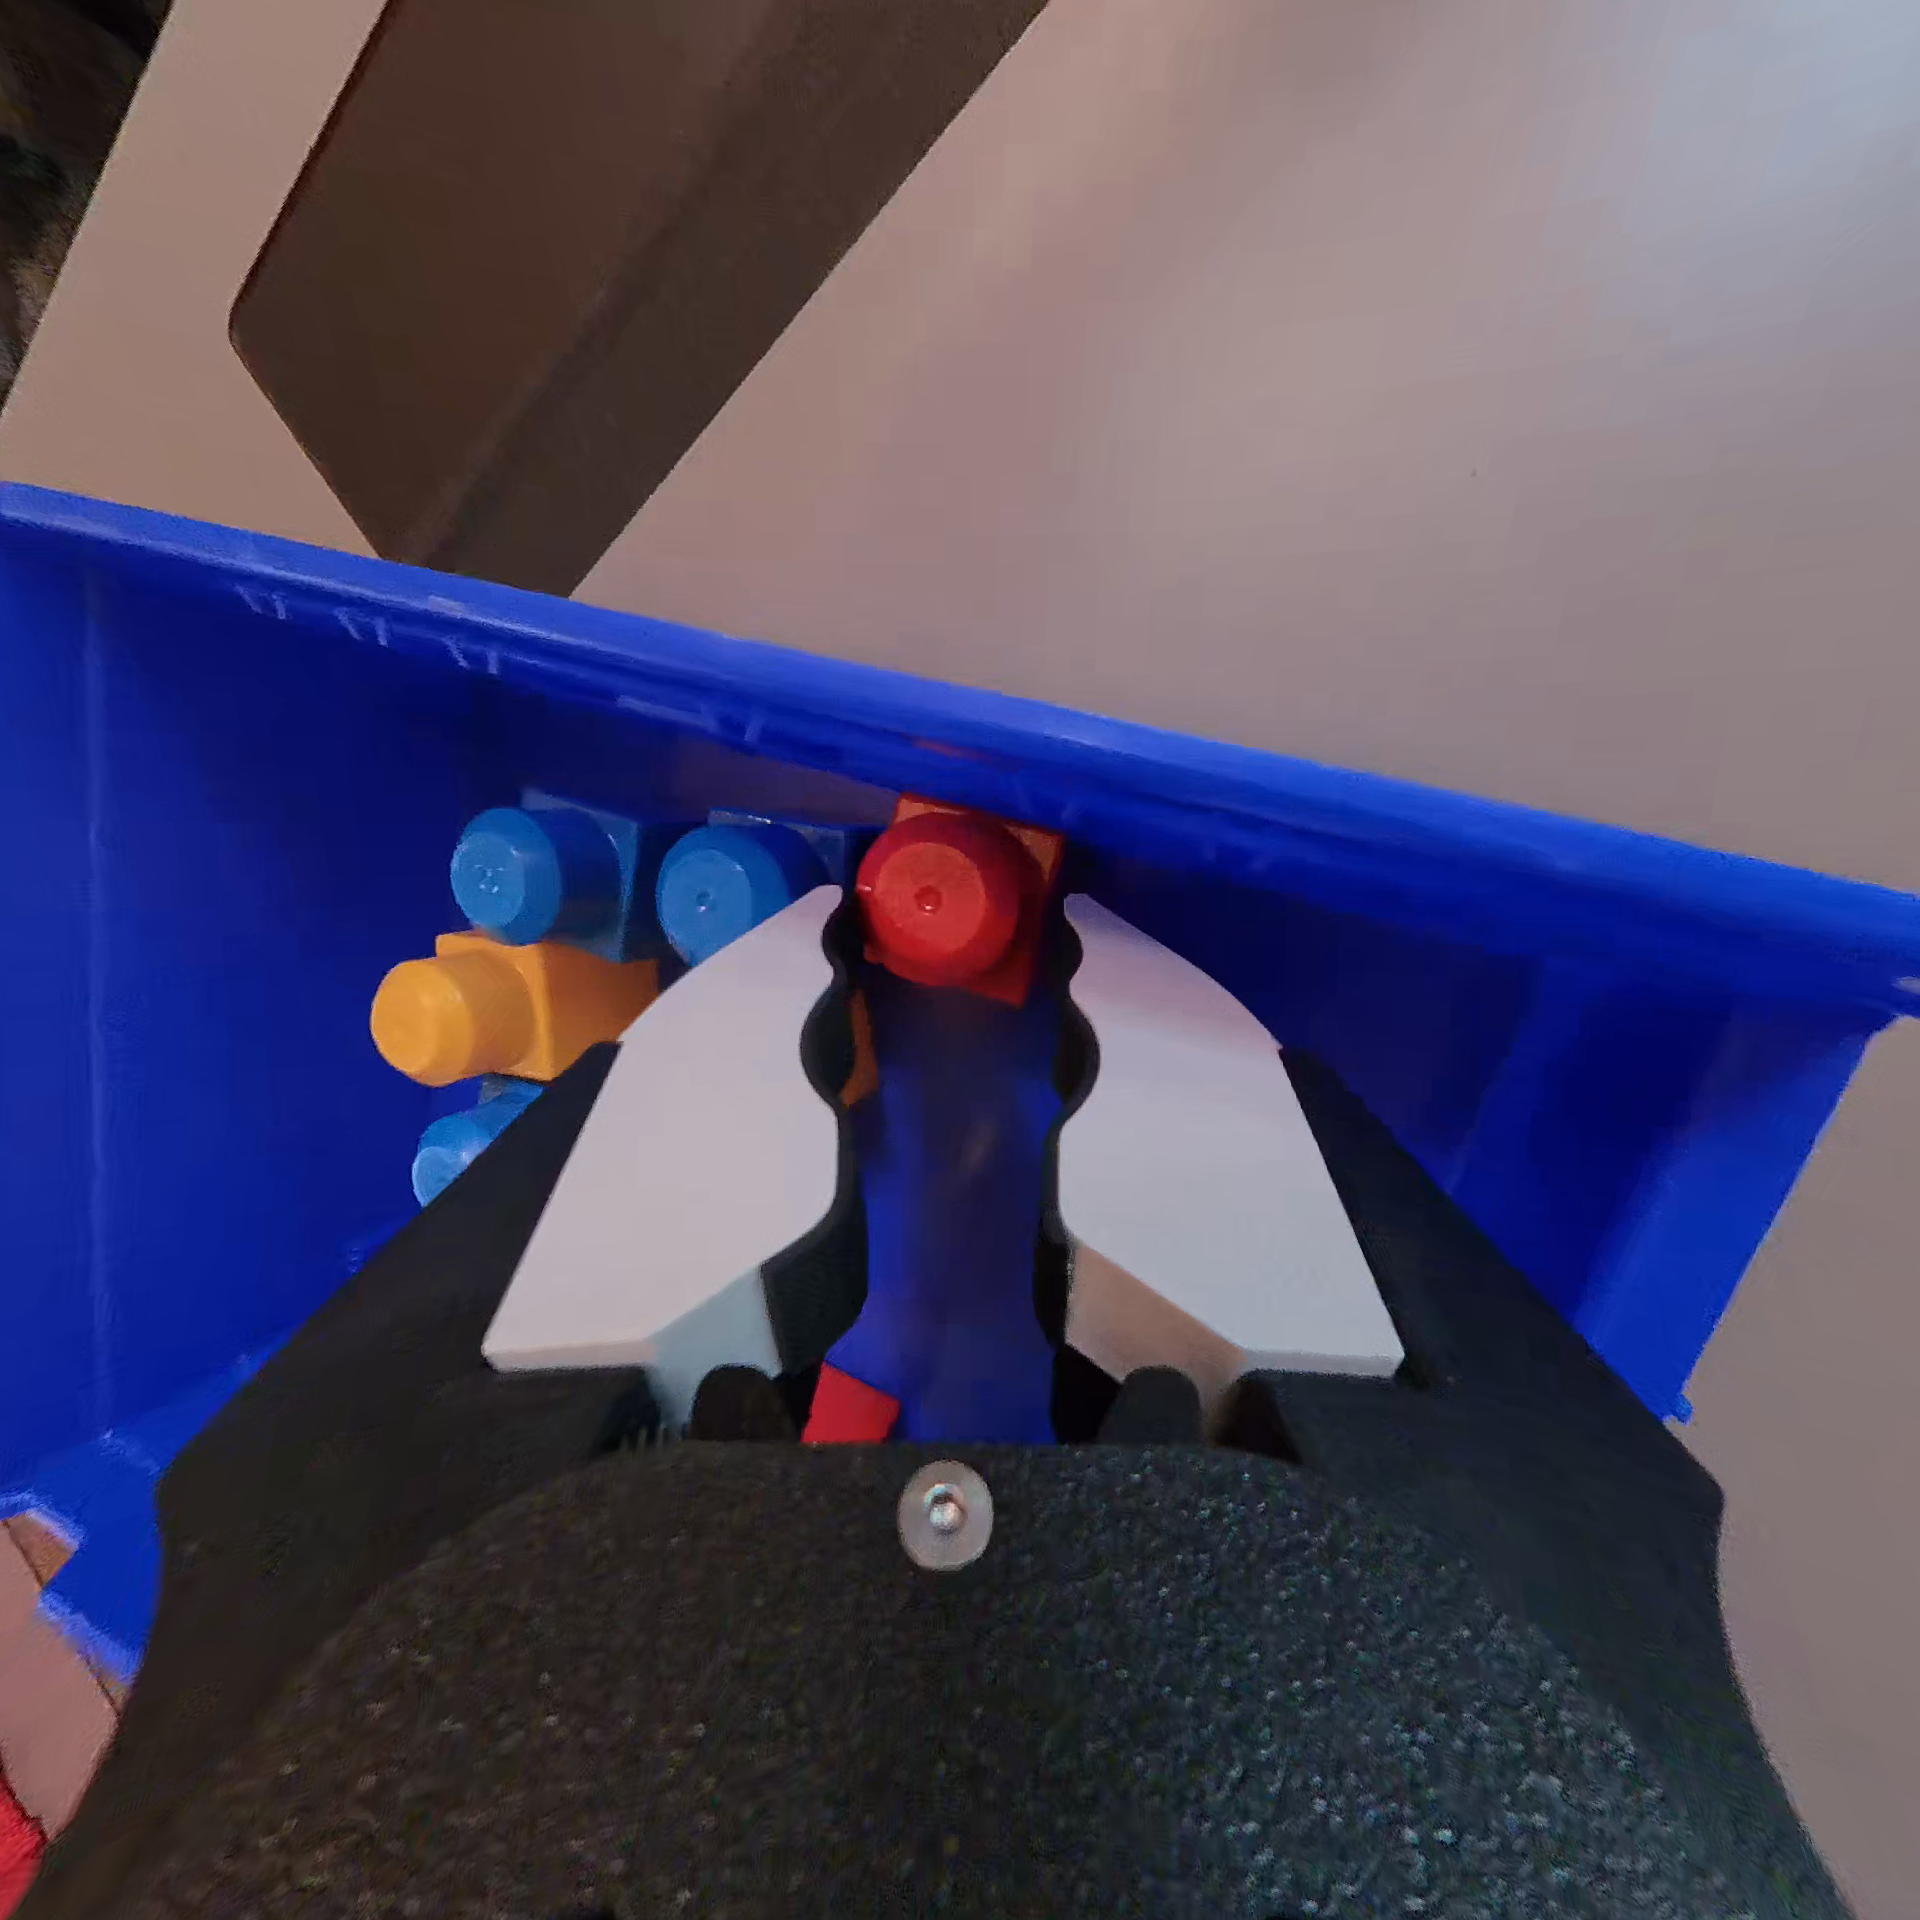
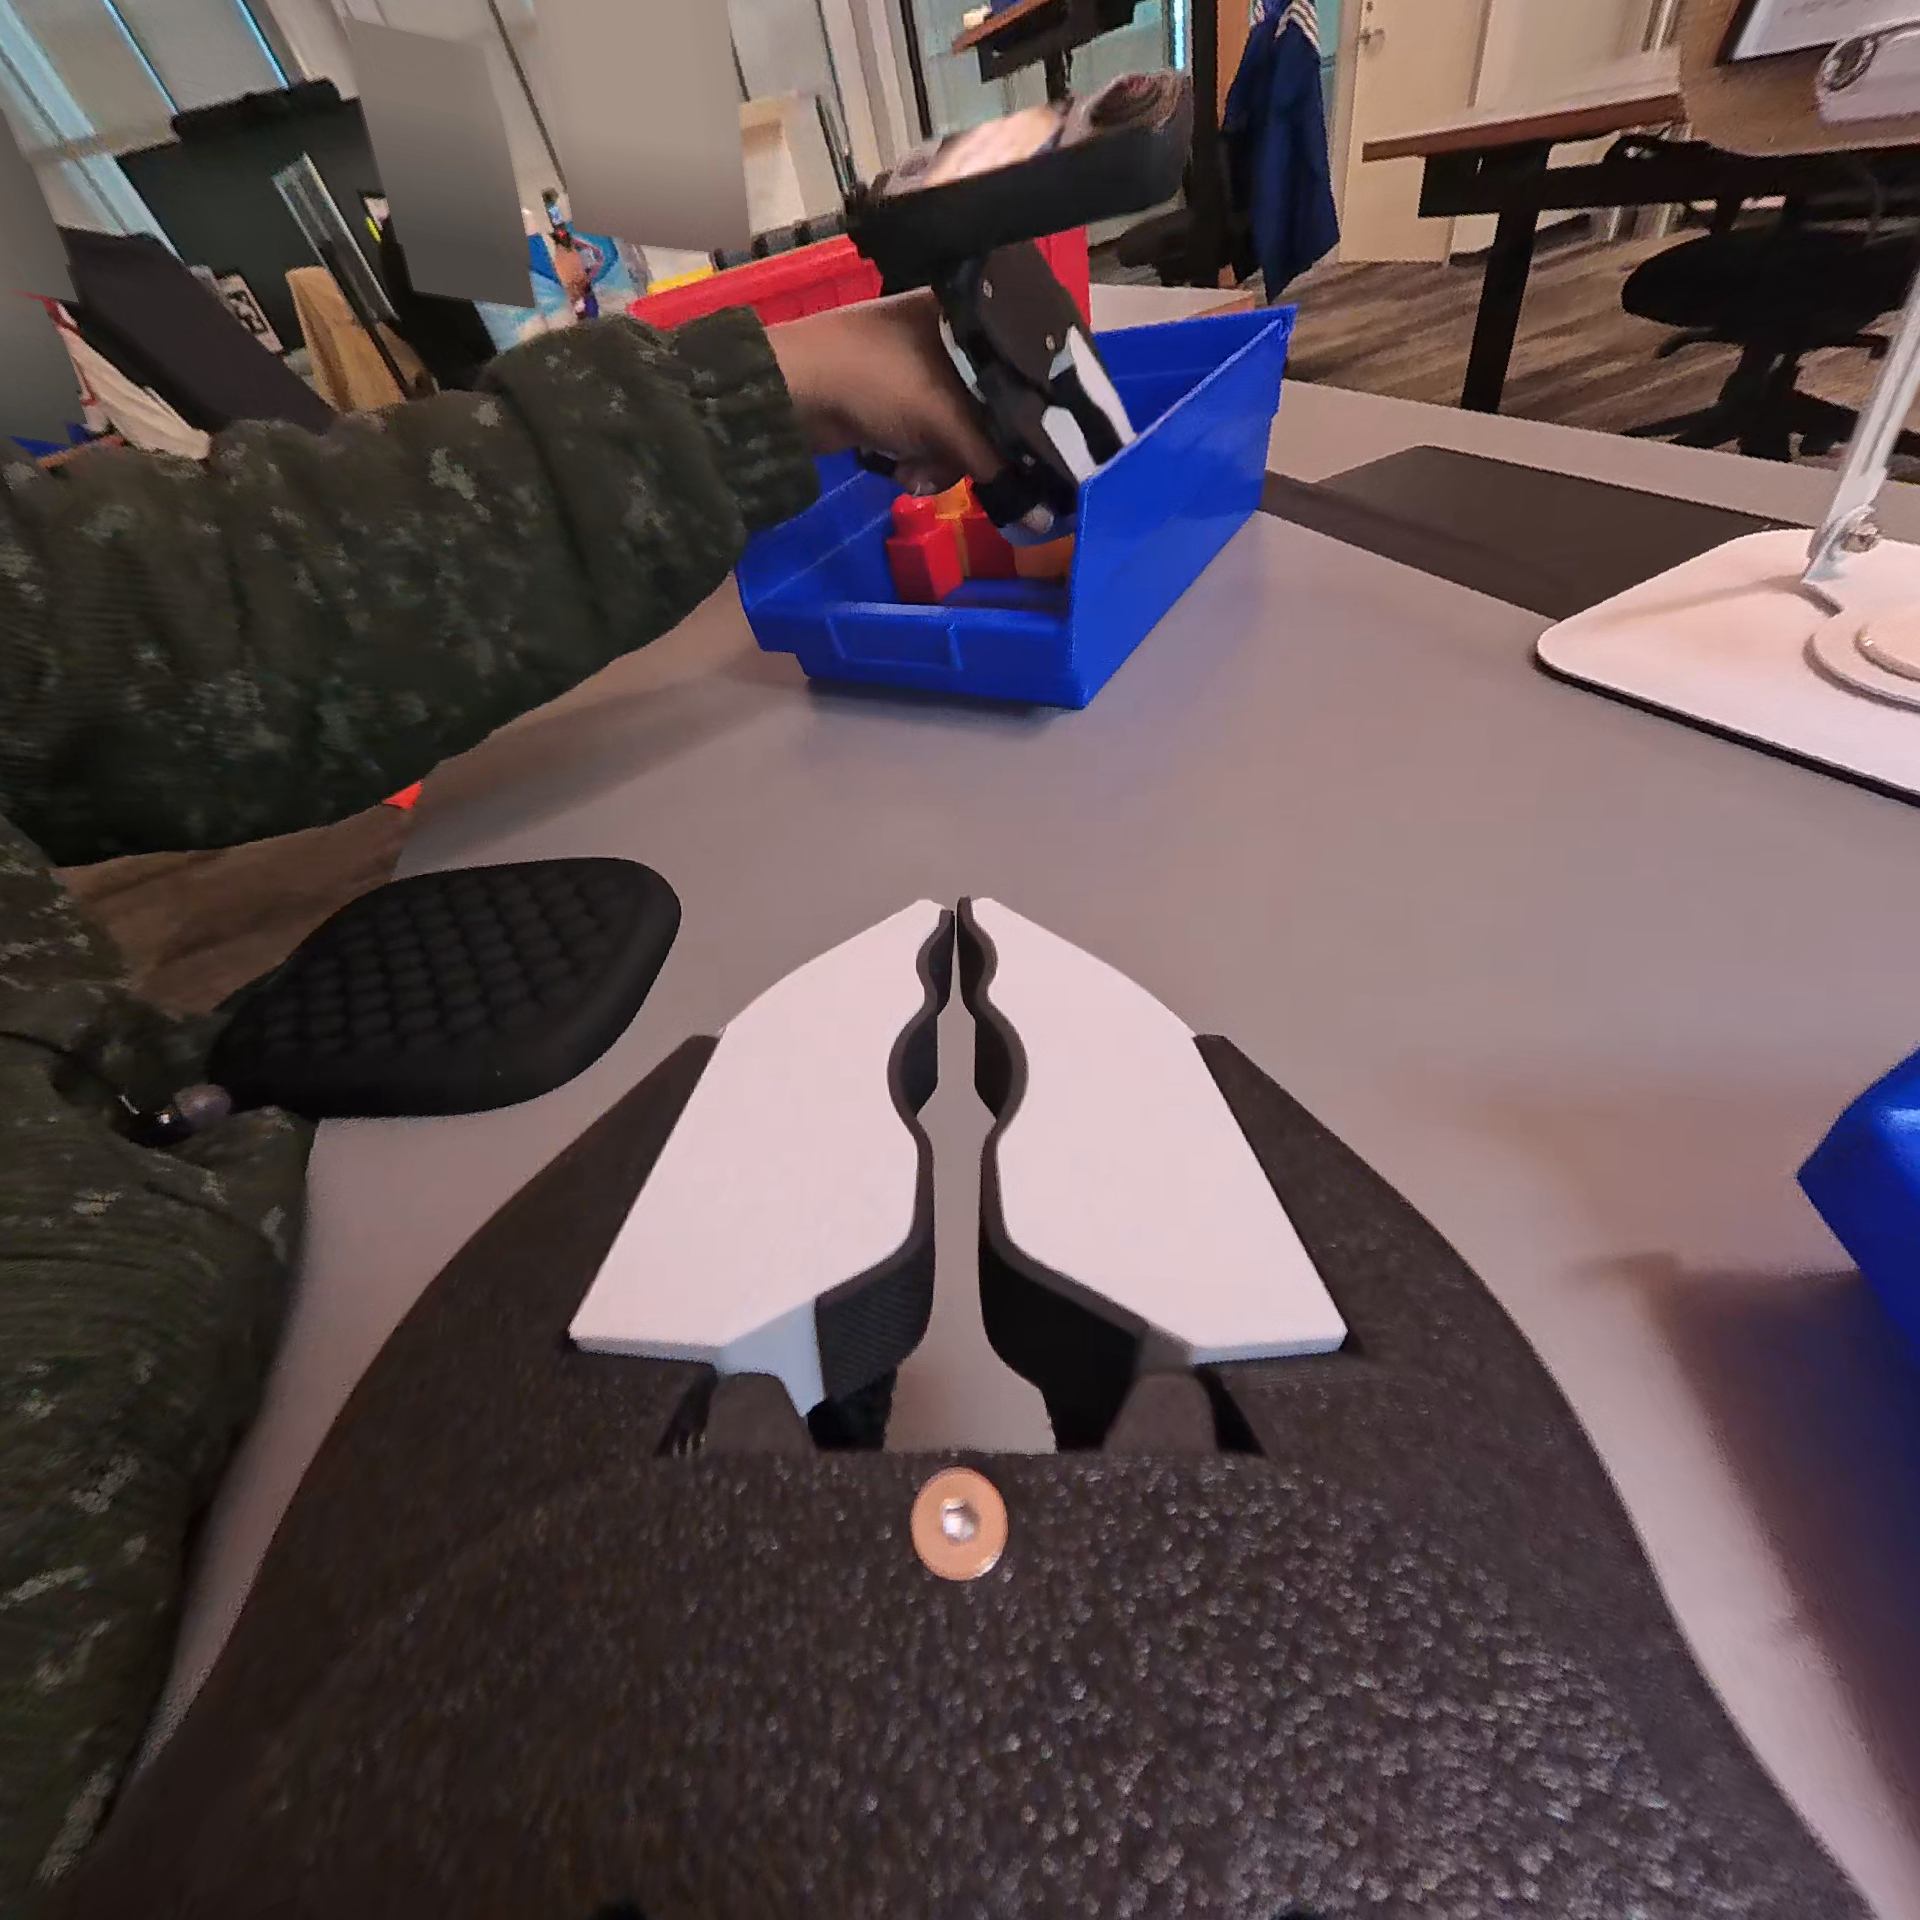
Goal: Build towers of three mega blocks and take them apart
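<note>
Broadly, spread under everything: a grey table (image 2: 1299, 831). Stood on it, well ahead of the right gripper (image 2: 956, 914): a blue bin (image 2: 1164, 540), open-topped, one corner turned toward that camera. Reached across from the left in a dark green knitted sleeve (image 2: 364, 582), with the left gripper (image 2: 1023, 509) angled down into the bin. Lay at the far right: a flat white base (image 2: 1714, 644) with a thin metal stem rising from it. Rested near the table's left edge: a black dimpled pad (image 2: 447, 977). Cut off by the right border: part of another blue object (image 2: 1870, 1195).

Hovered over bare tabletop, fingers drawn almost together along their wavy black pads, with only a thin slit between and nothing inside.

Seen from the left wrist view: looked down inside the bin (image 1: 260, 935). Held its fingers partly spread, tips flanking a red block (image 1: 935, 904) close against the bin wall, stud facing the camera. Could not tell whether the pads truly pinched it or only sat beside it. Clustered to the left of it: two blue blocks (image 1: 540, 873), and just below them an orange block (image 1: 488, 1008).
</note>
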Action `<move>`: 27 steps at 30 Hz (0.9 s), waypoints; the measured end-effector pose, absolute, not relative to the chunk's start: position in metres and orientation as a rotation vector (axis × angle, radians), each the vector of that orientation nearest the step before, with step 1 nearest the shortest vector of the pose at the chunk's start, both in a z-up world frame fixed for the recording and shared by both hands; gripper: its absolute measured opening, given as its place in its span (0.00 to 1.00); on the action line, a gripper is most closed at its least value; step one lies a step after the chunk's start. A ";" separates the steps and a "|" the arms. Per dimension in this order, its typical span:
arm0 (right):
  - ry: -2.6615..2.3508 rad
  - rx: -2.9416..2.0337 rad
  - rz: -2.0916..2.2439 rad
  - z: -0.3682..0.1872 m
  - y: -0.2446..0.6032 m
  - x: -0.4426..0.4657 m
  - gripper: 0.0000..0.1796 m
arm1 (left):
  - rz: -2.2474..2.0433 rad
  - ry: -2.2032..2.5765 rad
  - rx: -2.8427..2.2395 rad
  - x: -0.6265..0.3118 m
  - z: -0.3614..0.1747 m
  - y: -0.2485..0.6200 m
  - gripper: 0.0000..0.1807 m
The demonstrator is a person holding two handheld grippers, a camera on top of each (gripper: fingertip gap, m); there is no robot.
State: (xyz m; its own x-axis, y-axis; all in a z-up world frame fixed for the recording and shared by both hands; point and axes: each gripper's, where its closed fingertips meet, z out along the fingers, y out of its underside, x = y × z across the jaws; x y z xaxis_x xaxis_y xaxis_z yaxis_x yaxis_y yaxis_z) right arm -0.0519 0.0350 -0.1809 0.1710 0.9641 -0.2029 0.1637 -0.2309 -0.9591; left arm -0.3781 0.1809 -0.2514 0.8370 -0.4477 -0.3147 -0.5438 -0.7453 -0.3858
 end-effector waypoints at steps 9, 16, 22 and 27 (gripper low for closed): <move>-1.185 -1.523 1.079 -0.180 0.030 -0.059 0.07 | 0.245 0.919 -2.269 -0.314 -0.157 0.122 0.16; -1.367 -1.414 0.841 -0.186 0.010 -0.078 0.24 | -0.241 1.419 -2.099 -0.163 -0.163 0.022 0.16; -1.583 -1.400 0.733 -0.217 -0.017 -0.092 0.28 | -0.363 1.671 -2.093 -0.095 -0.224 -0.015 0.16; -1.695 -1.447 0.701 -0.238 -0.020 -0.087 0.19 | -0.444 1.697 -2.082 -0.081 -0.238 -0.021 0.16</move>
